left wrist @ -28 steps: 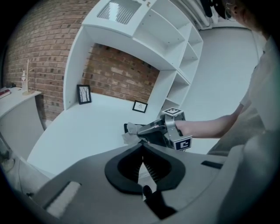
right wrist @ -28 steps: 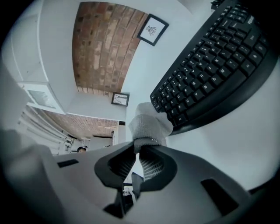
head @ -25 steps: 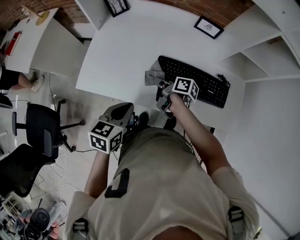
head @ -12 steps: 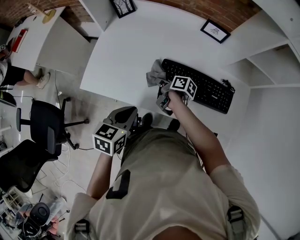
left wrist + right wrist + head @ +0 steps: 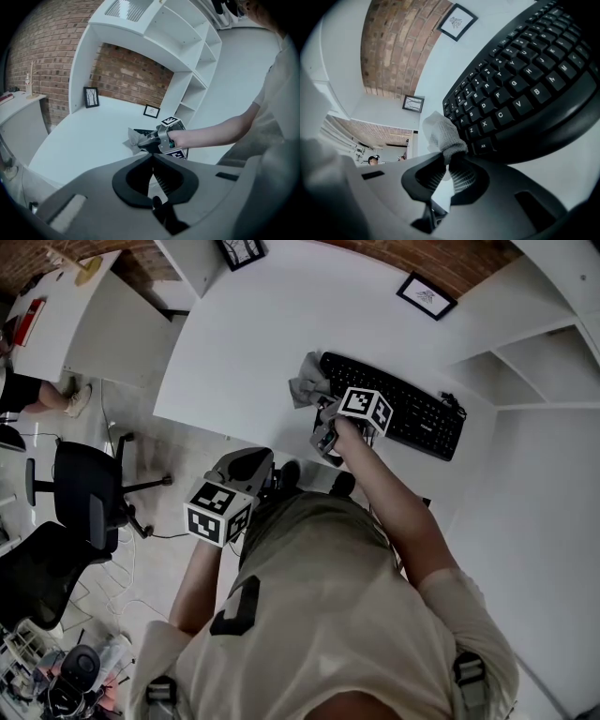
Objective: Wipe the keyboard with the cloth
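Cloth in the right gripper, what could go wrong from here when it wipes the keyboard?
The cloth is pinched by one end in the right gripper, so dragging it over the keys may pull it free. The keyboard lies loose near the front edge of the table, and the left gripper hangs shut and empty away from it, so a firm stroke could shove it. The bunched cloth covers little, so the jaws might catch keycaps.
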A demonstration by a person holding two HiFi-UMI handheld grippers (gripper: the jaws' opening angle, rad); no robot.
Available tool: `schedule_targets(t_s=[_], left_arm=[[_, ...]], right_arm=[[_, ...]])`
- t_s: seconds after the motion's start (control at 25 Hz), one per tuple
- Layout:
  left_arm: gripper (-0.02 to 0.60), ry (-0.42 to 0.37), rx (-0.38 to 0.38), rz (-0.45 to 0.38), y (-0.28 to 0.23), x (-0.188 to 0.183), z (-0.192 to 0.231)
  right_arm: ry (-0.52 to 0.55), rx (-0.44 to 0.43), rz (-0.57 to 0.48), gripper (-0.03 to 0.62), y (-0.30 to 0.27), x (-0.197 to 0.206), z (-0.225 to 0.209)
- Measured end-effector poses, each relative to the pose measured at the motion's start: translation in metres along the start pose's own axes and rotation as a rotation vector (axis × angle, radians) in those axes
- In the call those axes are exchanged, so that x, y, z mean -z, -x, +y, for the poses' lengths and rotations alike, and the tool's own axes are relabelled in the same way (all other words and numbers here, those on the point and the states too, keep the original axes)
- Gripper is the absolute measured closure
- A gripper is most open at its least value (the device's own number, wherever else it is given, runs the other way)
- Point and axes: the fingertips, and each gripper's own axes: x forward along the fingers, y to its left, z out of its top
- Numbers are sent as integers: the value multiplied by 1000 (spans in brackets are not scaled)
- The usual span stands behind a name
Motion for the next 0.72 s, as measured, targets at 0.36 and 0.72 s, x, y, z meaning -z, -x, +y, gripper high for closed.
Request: schedule_targets(t_s=[0.36, 0.72], left_arm=[[577, 16, 24, -13, 4, 1, -3], [577, 9, 49, -17, 6, -2, -13]], right_arm=[[19, 31, -14, 579, 7, -1, -5], [26, 40, -24, 579, 17, -2, -11]])
